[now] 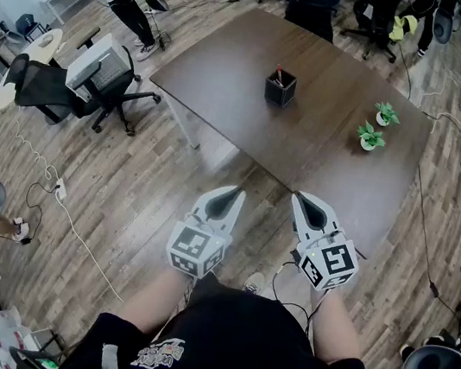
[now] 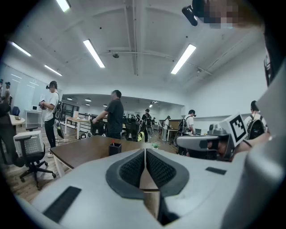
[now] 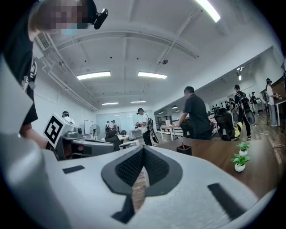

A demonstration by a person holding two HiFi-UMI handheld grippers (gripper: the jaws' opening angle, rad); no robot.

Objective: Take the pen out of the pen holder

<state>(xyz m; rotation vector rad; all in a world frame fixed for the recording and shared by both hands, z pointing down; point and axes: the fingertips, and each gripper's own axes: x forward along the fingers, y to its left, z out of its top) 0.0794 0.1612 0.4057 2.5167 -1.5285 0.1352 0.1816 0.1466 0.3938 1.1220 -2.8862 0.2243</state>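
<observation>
Approach not started yet, by my read. Left gripper point(image 1: 231, 193) has its fingers pressed together with nothing between them. Right gripper point(image 1: 300, 200) is the same, pads closed on air. Pen holder point(image 1: 280, 88) is well ahead of both sets of fingertips, roughly on the line between them, standing upright on the brown table point(image 1: 223, 69). The pen point(image 1: 278, 75) pokes out of its top, with a reddish end.

To do this well I'd spread one pair of fingers before reaching. Then I'd come in above the holder's rim, pinch only the pen's exposed end and lift straight up so the holder doesn't tip. The other gripper could steady the holder's wall. Two small potted plants point(image 1: 370, 137) sit ahead and to the right of the right fingers, so I'd keep clear of them.

Hard to make out:
- The pen is tiny in every view.
- I can't tell how much of it clears the rim, or whether there's more than one.
- The holder's inside is hidden.
</observation>
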